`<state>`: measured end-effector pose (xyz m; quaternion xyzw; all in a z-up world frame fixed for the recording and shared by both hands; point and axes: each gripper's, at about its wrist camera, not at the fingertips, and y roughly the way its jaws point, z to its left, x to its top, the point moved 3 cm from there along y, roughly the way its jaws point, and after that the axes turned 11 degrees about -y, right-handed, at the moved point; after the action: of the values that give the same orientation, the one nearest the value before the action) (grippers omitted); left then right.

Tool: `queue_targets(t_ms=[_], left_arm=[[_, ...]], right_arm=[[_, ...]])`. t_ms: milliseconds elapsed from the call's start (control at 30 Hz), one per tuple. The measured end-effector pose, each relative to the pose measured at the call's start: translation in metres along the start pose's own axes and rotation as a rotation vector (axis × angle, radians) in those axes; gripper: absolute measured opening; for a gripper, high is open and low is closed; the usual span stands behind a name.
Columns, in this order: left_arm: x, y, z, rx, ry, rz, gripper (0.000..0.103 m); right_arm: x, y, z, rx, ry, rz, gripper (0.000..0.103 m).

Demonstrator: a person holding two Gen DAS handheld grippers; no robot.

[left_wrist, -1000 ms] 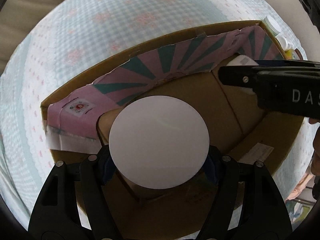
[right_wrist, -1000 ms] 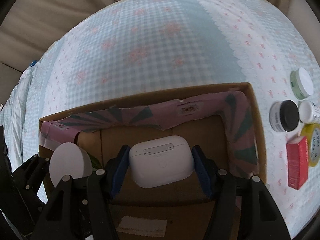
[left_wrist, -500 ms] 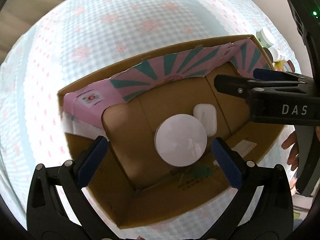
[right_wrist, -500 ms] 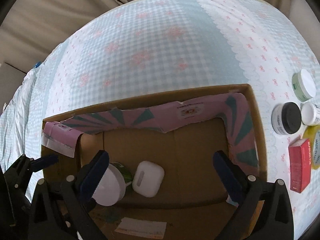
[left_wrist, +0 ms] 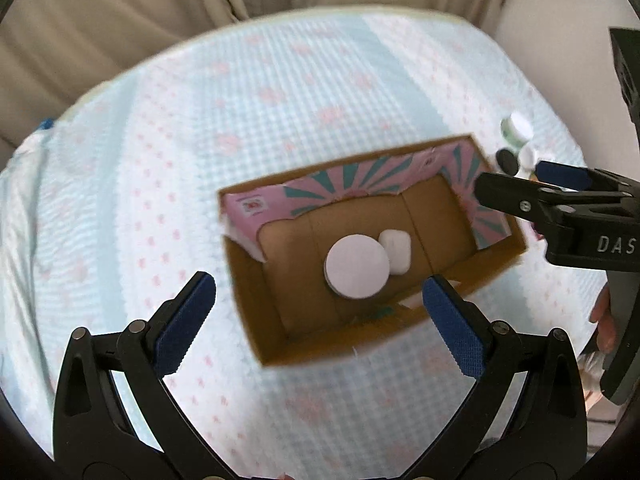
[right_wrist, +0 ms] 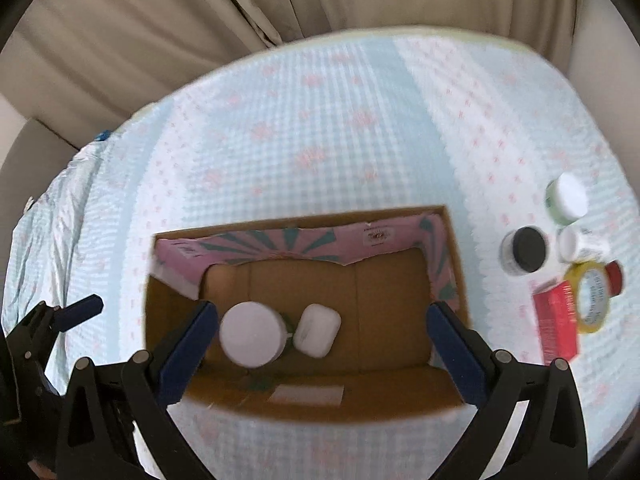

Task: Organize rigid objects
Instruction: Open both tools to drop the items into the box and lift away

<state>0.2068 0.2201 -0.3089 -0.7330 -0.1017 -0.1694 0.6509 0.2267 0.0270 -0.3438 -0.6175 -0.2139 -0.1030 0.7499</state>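
Observation:
An open cardboard box (left_wrist: 498, 258) (right_wrist: 454, 252) with pink and teal inner flaps lies on the bed. Inside it stand a white-lidded round jar (left_wrist: 357, 267) (right_wrist: 251, 334) and, touching its right side, a white earbud case (left_wrist: 396, 251) (right_wrist: 317, 330). My left gripper (left_wrist: 319, 326) is open and empty, held high above the box's near edge. My right gripper (right_wrist: 322, 354) is open and empty, above the box's near side; it also shows at the right of the left wrist view (left_wrist: 532, 190).
To the right of the box on the light blue checked bedspread (right_wrist: 320, 132) are a white-lidded green jar (right_wrist: 566, 198), a black-lidded jar (right_wrist: 524, 250), a small white jar (right_wrist: 578, 242), a yellow tape roll (right_wrist: 594, 296) and a red box (right_wrist: 558, 322). Beige curtains (right_wrist: 240, 8) hang behind.
Both grippers let go of the jar and the earbud case, opened wide, and rose away from the box. The two objects now rest on the box floor.

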Motion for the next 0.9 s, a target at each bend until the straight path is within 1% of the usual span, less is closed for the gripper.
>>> queue_targets(t_ms=[133,233,333,433,567,667,700,800,900], left_arm=[[-0.011,-0.057,0.001,-0.009,-0.041,-0.067,0.103],[-0.021,-0.09,-0.006,-0.007,-0.072,-0.111,0.103],[-0.03,-0.122,-0.017,0.013,-0.096,-0.16,0.103],[-0.036,-0.144,-0.036,0.02,-0.119,-0.212,0.103],[-0.04,-0.165,-0.074,0.005,-0.13,-0.262,0.103],[-0.043,-0.171,-0.112,0.013,-0.139,-0.285,0.103],[-0.044,-0.171,-0.127,0.026,-0.15,-0.292,0.103],[-0.049,-0.165,-0.172,0.052,-0.201,-0.292,0.103],[-0.056,-0.154,-0.219,0.045,-0.247,-0.287,0.103]], right_arm=[[-0.007,-0.059,0.011,-0.035,-0.044,-0.053,0.103],[-0.016,-0.105,0.014,-0.058,-0.069,-0.088,0.103],[-0.028,-0.148,0.009,-0.068,-0.083,-0.122,0.103],[-0.041,-0.189,-0.009,-0.09,-0.08,-0.176,0.103],[-0.061,-0.229,-0.051,-0.122,-0.045,-0.221,0.103],[-0.077,-0.248,-0.09,-0.176,-0.058,-0.227,0.103],[-0.082,-0.253,-0.105,-0.19,-0.064,-0.227,0.103],[-0.095,-0.264,-0.15,-0.196,-0.087,-0.232,0.103],[-0.104,-0.272,-0.192,-0.216,-0.149,-0.231,0.103]])
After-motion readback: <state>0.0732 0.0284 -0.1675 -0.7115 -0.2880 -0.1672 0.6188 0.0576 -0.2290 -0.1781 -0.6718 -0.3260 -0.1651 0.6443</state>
